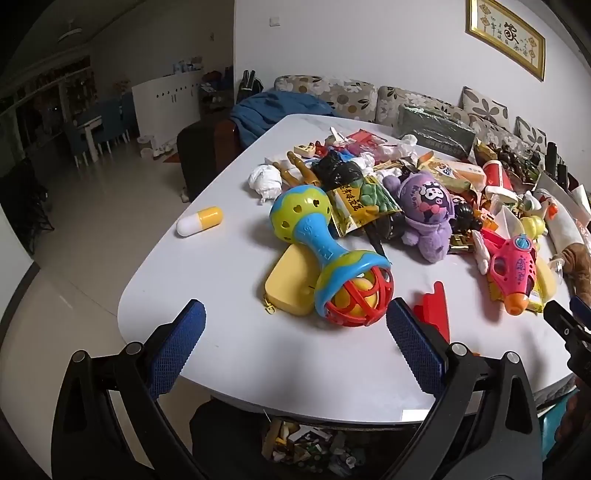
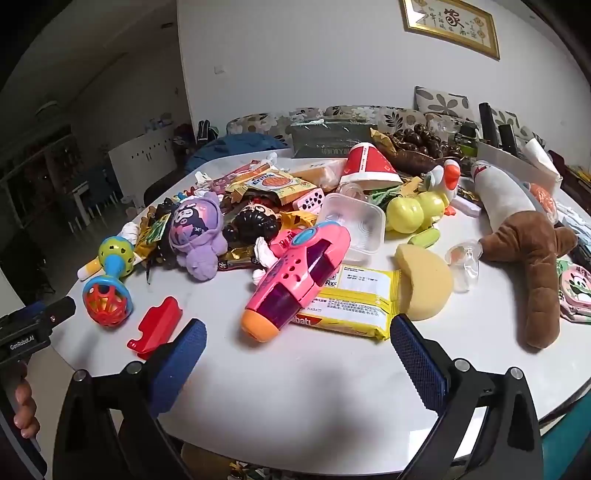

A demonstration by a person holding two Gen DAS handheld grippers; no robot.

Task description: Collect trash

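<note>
- Facing you is a white table (image 1: 229, 266) with rounded corners, covered across its far and right portions by mixed toys and wrappers; its near edge is bare.
- Behind the table you have a floral sofa (image 1: 347, 96), a blue cloth (image 1: 273, 110) draped at the sofa's left end, and a gold-framed picture (image 2: 448, 24) on the white wall above.
- Your landmark is the pink toy blaster (image 2: 299, 273). It lies partly on top of a yellow wafer wrapper (image 2: 354, 302), which is trash.
- Left of the blaster sit a red plastic piece (image 2: 157, 326), a rattle (image 1: 325, 258) and a purple plush (image 2: 197, 232).
- Behind the blaster find a clear plastic tub (image 2: 354, 225), a red-and-white paper cup (image 2: 367, 164) on its side and an orange snack packet (image 2: 269, 182).
- Right of the blaster lie a yellow sponge (image 2: 424, 280) and a brown plush (image 2: 532, 258).
- Far left of the blaster, beyond the rattle, a green snack bag (image 1: 365, 205), a crumpled white tissue (image 1: 266, 179) and a yellow-and-white capsule (image 1: 199, 220) rest on the table.
- Your left gripper (image 1: 295, 332) has its blue pads spread wide, empty, above the near edge short of the rattle.
- Your right gripper (image 2: 297, 349) is likewise spread wide, gripping nothing, just short of the blaster and the wafer wrapper.
- Items at the far right rim are cut off and distorted; the contents under the table are too dark to identify.
</note>
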